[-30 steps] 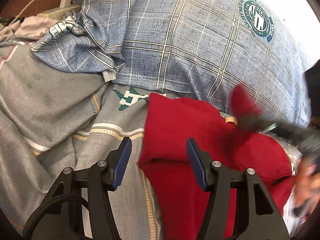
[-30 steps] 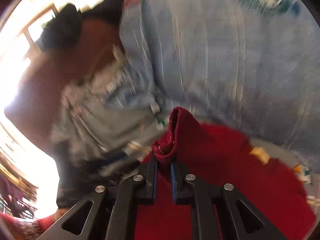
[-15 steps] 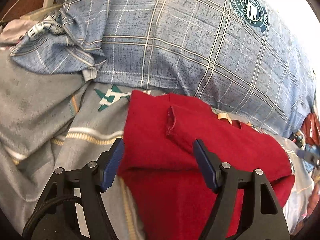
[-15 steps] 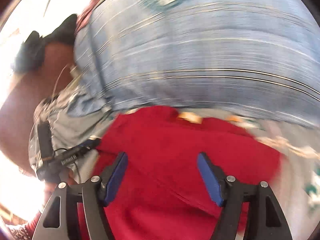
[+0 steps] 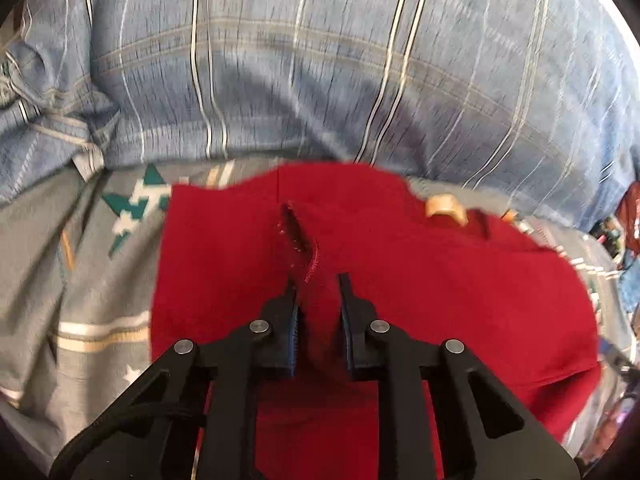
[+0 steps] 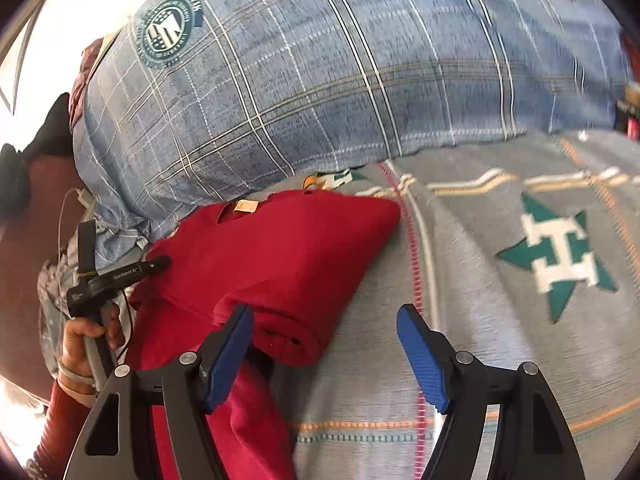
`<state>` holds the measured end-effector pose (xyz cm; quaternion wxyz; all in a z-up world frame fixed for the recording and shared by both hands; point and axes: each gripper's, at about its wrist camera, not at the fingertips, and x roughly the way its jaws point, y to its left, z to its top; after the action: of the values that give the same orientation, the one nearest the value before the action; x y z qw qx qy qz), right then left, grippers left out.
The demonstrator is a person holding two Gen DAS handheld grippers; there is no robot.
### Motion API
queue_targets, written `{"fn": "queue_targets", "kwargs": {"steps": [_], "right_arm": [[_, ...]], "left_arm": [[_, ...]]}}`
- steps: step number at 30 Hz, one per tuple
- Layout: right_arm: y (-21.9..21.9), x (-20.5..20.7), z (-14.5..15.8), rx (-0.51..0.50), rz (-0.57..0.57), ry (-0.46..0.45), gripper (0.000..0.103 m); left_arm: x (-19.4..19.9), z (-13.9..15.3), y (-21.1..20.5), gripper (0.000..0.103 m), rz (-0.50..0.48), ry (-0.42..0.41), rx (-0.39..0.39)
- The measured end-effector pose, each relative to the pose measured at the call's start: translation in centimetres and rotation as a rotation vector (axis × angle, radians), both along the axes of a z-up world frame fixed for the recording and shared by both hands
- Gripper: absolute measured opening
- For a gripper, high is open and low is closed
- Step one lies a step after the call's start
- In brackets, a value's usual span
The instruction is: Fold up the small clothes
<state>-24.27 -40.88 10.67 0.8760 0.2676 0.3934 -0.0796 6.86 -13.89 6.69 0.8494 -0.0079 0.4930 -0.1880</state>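
Note:
A red garment [image 5: 420,280] lies partly folded on a grey bedspread [image 5: 80,280], with a tan label [image 5: 444,208] at its collar. My left gripper [image 5: 316,280] sits over the garment's middle. Its jaws are closing, narrow, with the folded-in sleeve pinched between them just below the cuff [image 5: 300,236]. In the right wrist view my right gripper [image 6: 326,312] stands open at the near right corner of the red garment [image 6: 288,248]. The rolled fold edge [image 6: 288,336] lies beside its left pad [image 6: 230,356], and bare bedspread shows under the rest of the gap.
A big blue plaid pillow [image 6: 320,80] with a round badge lies right behind the garment. The bedspread [image 6: 500,360], with a green star [image 6: 556,256], spreads to the right. A person's hand [image 6: 86,336] in a red sleeve holds the other gripper's handle at the left.
My right gripper let go of the sleeve cuff, opened wide and swung to the garment's right corner. My left gripper moved forward over the garment and closed from wide onto the folded-in sleeve.

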Motion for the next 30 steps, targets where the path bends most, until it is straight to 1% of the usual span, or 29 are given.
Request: {"fn": "queue_targets", "kwargs": {"steps": [2, 5, 6, 8, 10, 13, 15, 18, 20, 21, 22, 23, 24, 25, 26, 27, 28, 29, 30], "right_arm": [[-0.3, 0.5, -0.7, 0.032, -0.014, -0.003, 0.071], [-1.0, 1.2, -1.3, 0.078, -0.049, -0.020, 0.072], [-1.4, 1.4, -1.6, 0.100, -0.061, -0.025, 0.075], [-2.2, 1.9, -2.2, 0.151, -0.095, -0.032, 0.076], [-2.9, 2.3, -2.8, 0.192, -0.129, -0.032, 0.076], [-3.2, 3.0, -3.1, 0.199, -0.150, -0.026, 0.076], [-3.0, 3.7, -3.0, 0.202, -0.139, -0.027, 0.076], [-2.5, 5.2, -2.7, 0.214, -0.103, -0.038, 0.076], [-2.1, 6.4, -2.9, 0.205, -0.066, -0.033, 0.075], [-1.8, 7.2, -3.1, 0.192, -0.039, -0.019, 0.060], [-1.4, 8.1, -3.4, 0.162, -0.019, 0.013, 0.031], [-1.1, 8.7, -3.5, 0.109, -0.009, 0.048, 0.025], [-0.9, 8.9, -3.4, 0.080, -0.003, 0.057, 0.021], [-0.6, 8.8, -2.7, 0.036, 0.003, 0.038, 0.016], [-0.4, 8.5, -1.9, -0.001, 0.002, 0.021, 0.015], [-0.1, 8.0, -1.0, -0.067, -0.006, 0.002, 0.012], [0.2, 7.6, -0.3, -0.143, -0.022, -0.007, 0.012], [0.3, 7.5, -0.1, -0.220, -0.037, 0.006, 0.012], [0.2, 7.7, -0.4, -0.274, -0.045, 0.039, 0.012]], "left_arm": [[-0.6, 2.2, 1.2, 0.015, 0.011, -0.065, -0.043], [-1.1, 3.6, 3.5, 0.014, 0.075, -0.119, -0.055], [-1.1, 3.5, 4.2, 0.014, 0.095, -0.122, -0.052], [-1.0, 2.6, 5.0, 0.014, 0.129, -0.115, -0.023], [-0.8, 0.9, 5.4, 0.014, 0.142, -0.072, 0.002], [-0.9, -0.6, 5.4, 0.014, 0.159, -0.043, 0.005], [-1.1, -0.9, 5.2, 0.014, 0.155, -0.042, 0.001], [-1.3, -0.8, 4.7, 0.014, 0.140, -0.053, 0.019], [-1.3, -0.6, 4.4, 0.014, 0.138, -0.056, 0.028], [-1.2, -0.6, 4.2, 0.014, 0.138, -0.054, 0.029], [-1.3, -0.5, 4.2, 0.014, 0.135, -0.054, 0.025], [-1.4, -0.3, 4.2, 0.014, 0.132, -0.059, 0.025], [-1.6, -0.2, 4.2, 0.014, 0.130, -0.066, 0.026], [-1.7, -0.2, 4.2, 0.014, 0.125, -0.071, 0.023], [-1.9, -0.3, 4.2, 0.014, 0.117, -0.070, 0.016], [-2.0, -0.6, 4.1, 0.014, 0.111, -0.061, 0.013], [-2.1, -1.3, 3.6, 0.014, 0.106, -0.049, 0.027], [-2.2, -1.9, 3.2, 0.014, 0.103, -0.043, 0.051], [-2.4, -2.5, 2.6, 0.014, 0.102, -0.047, 0.079]]}}
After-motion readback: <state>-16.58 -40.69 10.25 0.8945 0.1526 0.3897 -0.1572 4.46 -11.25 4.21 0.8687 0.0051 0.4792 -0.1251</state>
